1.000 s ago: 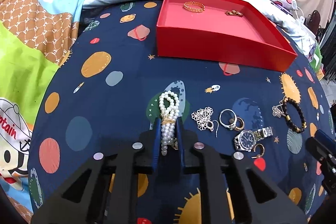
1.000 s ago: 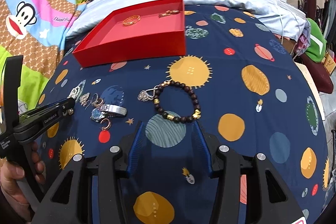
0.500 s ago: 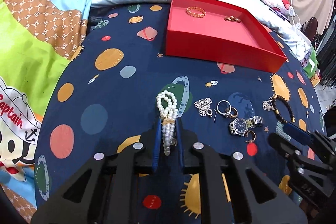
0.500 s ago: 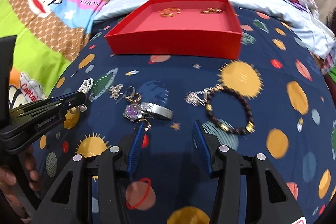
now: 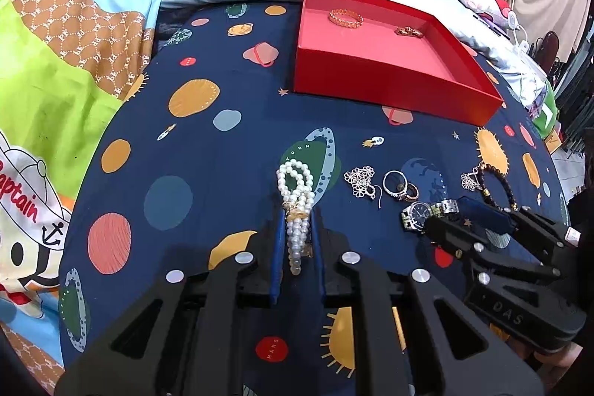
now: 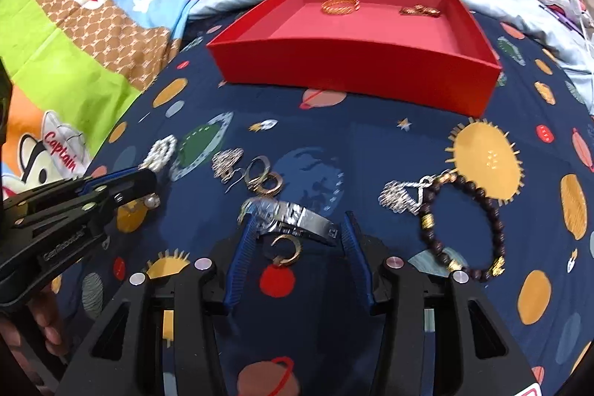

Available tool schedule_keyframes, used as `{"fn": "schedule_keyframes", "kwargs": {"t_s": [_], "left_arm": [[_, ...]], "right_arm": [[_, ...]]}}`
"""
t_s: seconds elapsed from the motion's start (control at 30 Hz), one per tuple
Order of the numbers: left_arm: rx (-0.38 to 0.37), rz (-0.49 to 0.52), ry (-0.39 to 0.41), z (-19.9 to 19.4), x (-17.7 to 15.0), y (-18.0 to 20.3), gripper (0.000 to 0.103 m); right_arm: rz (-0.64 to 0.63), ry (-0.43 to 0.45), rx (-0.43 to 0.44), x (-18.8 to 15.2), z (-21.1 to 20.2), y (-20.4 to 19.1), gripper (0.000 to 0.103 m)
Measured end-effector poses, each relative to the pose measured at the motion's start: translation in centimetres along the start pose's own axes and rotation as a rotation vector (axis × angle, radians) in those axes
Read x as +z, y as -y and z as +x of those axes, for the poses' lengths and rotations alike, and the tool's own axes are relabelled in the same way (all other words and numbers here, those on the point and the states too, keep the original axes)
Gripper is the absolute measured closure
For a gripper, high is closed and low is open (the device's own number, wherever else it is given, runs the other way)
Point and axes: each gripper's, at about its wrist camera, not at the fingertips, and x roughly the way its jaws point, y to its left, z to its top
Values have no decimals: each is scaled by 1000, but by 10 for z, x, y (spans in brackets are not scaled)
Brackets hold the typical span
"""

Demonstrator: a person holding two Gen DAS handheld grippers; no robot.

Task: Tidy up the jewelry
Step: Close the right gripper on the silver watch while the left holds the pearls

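Observation:
My left gripper (image 5: pixel 297 214) is shut on a white pearl bracelet (image 5: pixel 295 180), whose loop hangs out past the fingertips over the navy planet-print cloth. In the right wrist view my right gripper (image 6: pixel 297 221) stands open, its blue fingers on either side of a silver wristwatch (image 6: pixel 293 218) lying on the cloth, with a gold hoop (image 6: pixel 285 249) just behind it. A red tray (image 5: pixel 389 91) at the far side holds a gold bangle (image 5: pixel 346 18) and a small gold piece (image 5: pixel 408 31).
On the cloth lie a silver flower earring (image 5: pixel 359 177), two rings (image 5: pixel 399 184), a dark bead bracelet (image 6: pixel 496 214) and a silver charm (image 6: pixel 399 199). Cartoon bedding and pillows surround the cloth. A hand (image 6: pixel 44 329) holds the left tool.
My right gripper has swung left from the dark bead bracelet to straddle the wristwatch, coming into the left wrist view. The left gripper keeps its hold on the pearls and has barely moved.

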Motion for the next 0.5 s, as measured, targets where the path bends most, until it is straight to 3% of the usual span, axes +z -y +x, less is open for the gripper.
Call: {"fn": "schedule_keyframes", "kwargs": {"t_s": [0.2,0.5], "left_arm": [[-5,-1,-9,2,-2,0,90],[-2,2,-9,2,-5,1,90]], "right_arm": [[-30,-53,34,-9,-5,-14,59],[-29,-25,1,2,6,-15,59]]}}
